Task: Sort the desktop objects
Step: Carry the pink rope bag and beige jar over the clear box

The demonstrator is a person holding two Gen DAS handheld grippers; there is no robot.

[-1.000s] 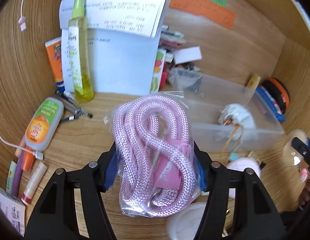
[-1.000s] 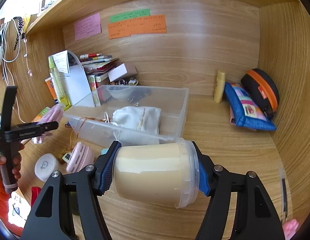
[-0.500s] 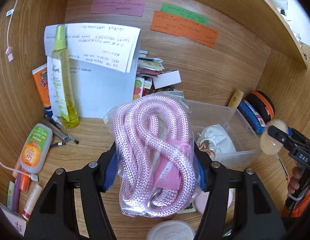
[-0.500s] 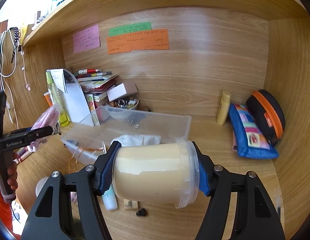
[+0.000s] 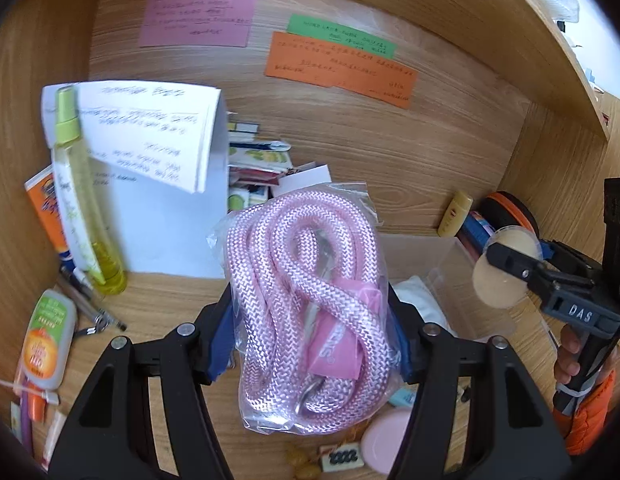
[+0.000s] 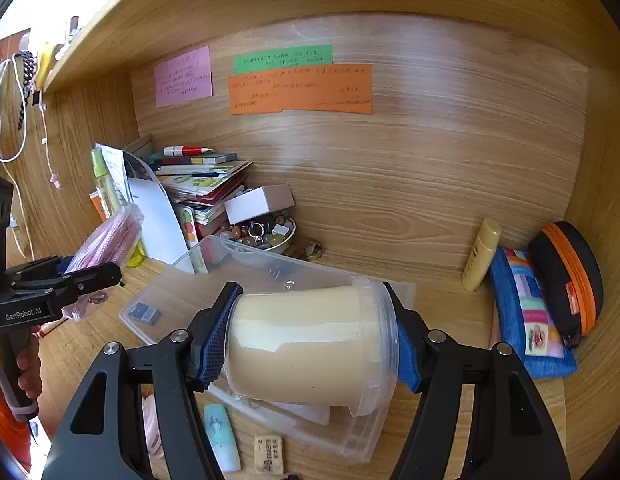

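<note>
Both tools have risen and drawn back from the counter (image 6: pixel 450 312) since a second ago: in the left wrist view the clear plastic bin (image 5: pixel 450 264) has slid from the middle right down behind the load, and in the right wrist view more of the back wall and its sticky notes (image 6: pixel 298 88) now shows.

The left tool (image 5: pixel 310 320) is clamped on a bagged pink rope (image 5: pixel 306 304), its blue pads pressing the coil from both sides so the loose plastic bag cannot slip out. The bundle hangs in the air above the counter, just in front of the bin.

The right tool (image 6: pixel 310 344) is clamped on a cream-filled tub (image 6: pixel 306 344), gripped end to end with the lid against the right pad, so the tub lies sideways over the near part of the clear plastic bin (image 6: pixel 270 276). That hold probably keeps the lid pressed on during the carry.

Each item appears to be lifted clear of the clutter so it can be taken to its sorted place; where that is cannot be told. The spray bottle (image 5: pixel 78 200) and lotion tube (image 6: pixel 480 254) stand untouched.
</note>
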